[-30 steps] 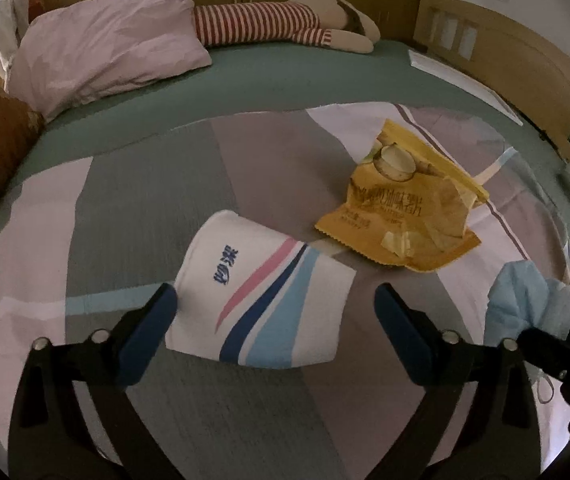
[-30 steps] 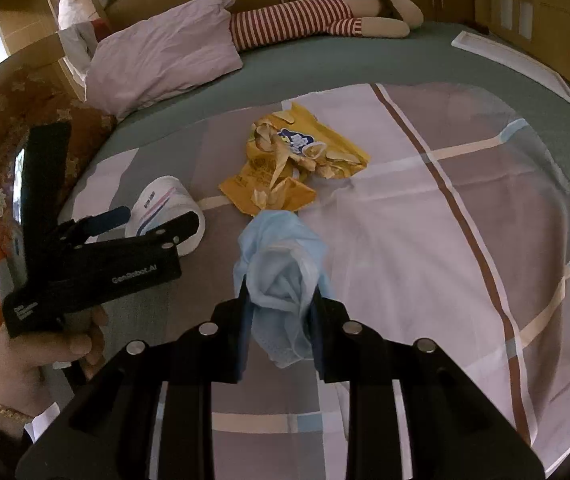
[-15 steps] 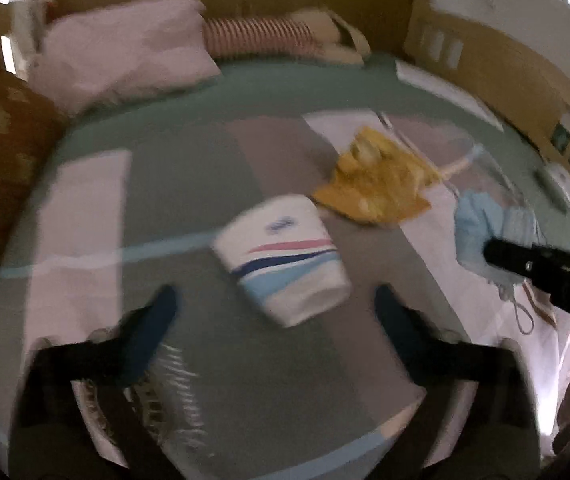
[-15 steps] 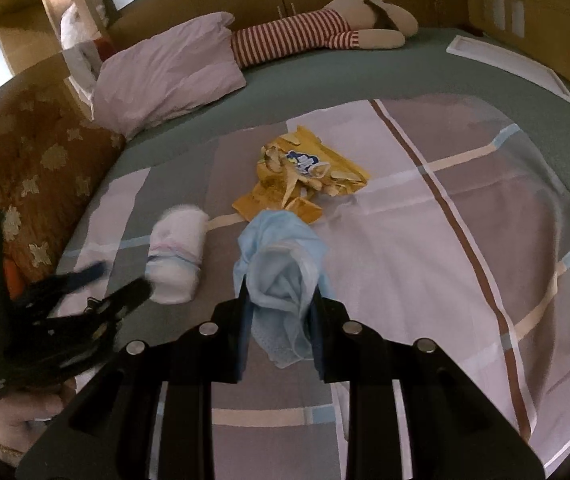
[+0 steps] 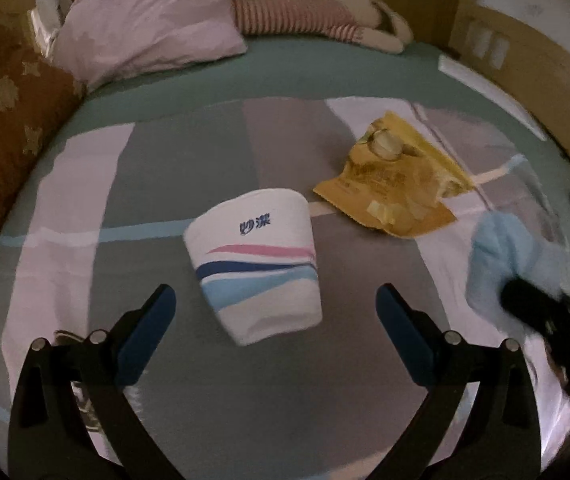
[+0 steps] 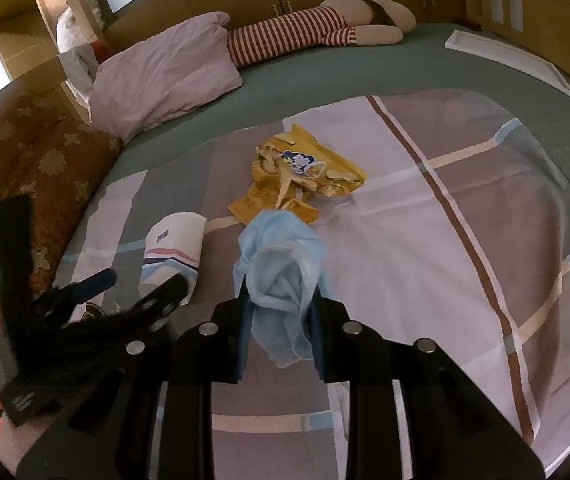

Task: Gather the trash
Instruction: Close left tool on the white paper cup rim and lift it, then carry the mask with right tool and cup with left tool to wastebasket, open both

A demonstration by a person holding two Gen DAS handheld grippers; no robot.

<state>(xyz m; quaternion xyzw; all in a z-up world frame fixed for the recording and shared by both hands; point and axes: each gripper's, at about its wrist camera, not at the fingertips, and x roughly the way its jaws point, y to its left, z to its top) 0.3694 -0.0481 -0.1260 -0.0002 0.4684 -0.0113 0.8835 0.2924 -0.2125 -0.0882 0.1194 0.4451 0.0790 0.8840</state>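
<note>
A white paper cup [image 5: 257, 264] with pink and blue stripes lies on its side on the bed's checked cover [image 5: 189, 160]; it also shows in the right wrist view [image 6: 173, 248]. My left gripper [image 5: 271, 312] is open, its fingers either side of the cup's near end, apart from it. A torn yellow snack bag [image 5: 389, 188] lies beyond the cup to the right, and shows in the right wrist view [image 6: 293, 184]. My right gripper [image 6: 281, 304] is shut on a crumpled blue face mask [image 6: 281, 264], held above the cover; the mask shows in the left view [image 5: 513, 256].
A pink pillow [image 5: 145, 44] and a striped stuffed doll [image 5: 309, 16] lie at the head of the bed. A brown patterned cushion [image 5: 1, 120] is at the left. A white flat frame [image 6: 509, 60] lies on the green sheet at the right. Wooden furniture surrounds the bed.
My left gripper pulled back from the cup and swung, then came in again behind the cup's near end. The right gripper holds the mask as before, lifted slightly.
</note>
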